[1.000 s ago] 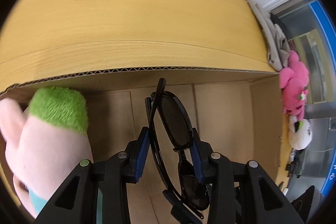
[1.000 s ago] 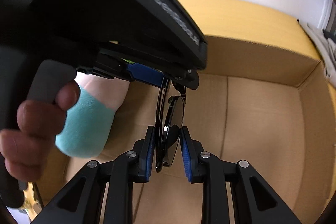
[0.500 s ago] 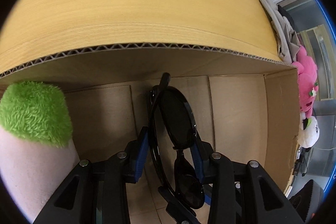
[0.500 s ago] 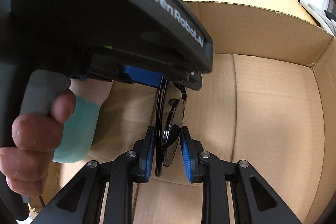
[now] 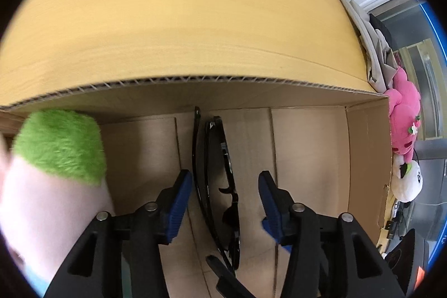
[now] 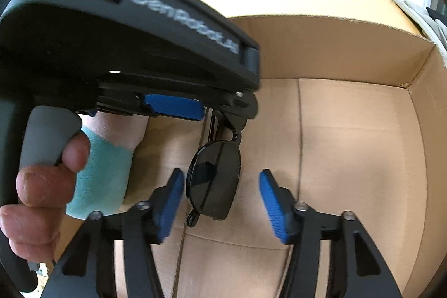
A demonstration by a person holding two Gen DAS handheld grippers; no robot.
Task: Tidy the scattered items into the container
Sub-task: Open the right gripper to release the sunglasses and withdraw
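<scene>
The black sunglasses [image 5: 213, 180] hung inside the cardboard box [image 5: 307, 147], between the blue pads of both grippers. The left gripper [image 5: 225, 200] was opening, its pads off the frame. The right gripper [image 6: 220, 200] was opening too, clear of the lens. A pink-and-green plush toy [image 5: 56, 172] lay in the box's left side. The box stood on the yellow counter [image 5: 181, 18].

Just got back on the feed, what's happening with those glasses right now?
A person holds both grippers over the open cardboard box. The black sunglasses sit between the blue pads of the left gripper and the right gripper; both sets of jaws are opening and no pad presses them. A pink plush toy with a green tuft already lies inside.
</scene>
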